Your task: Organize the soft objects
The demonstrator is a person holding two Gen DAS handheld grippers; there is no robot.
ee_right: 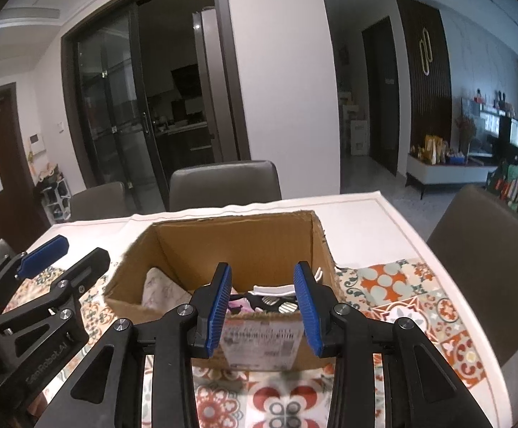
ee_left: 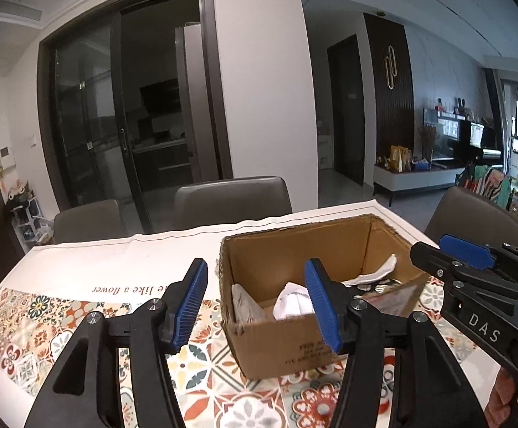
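Observation:
An open cardboard box stands on the patterned tablecloth; in the right wrist view it is straight ahead. Inside lie soft items: a pale printed cloth at the left, a white sock in the middle, and dark patterned fabric. My left gripper is open and empty, just before the box's near left corner. My right gripper is open and empty above the box's near wall. Each gripper also shows in the other view, the right one and the left one.
The table carries a white and tile-patterned cloth. Grey chairs stand at the far side and one at the right end. Behind are glass sliding doors and a living room.

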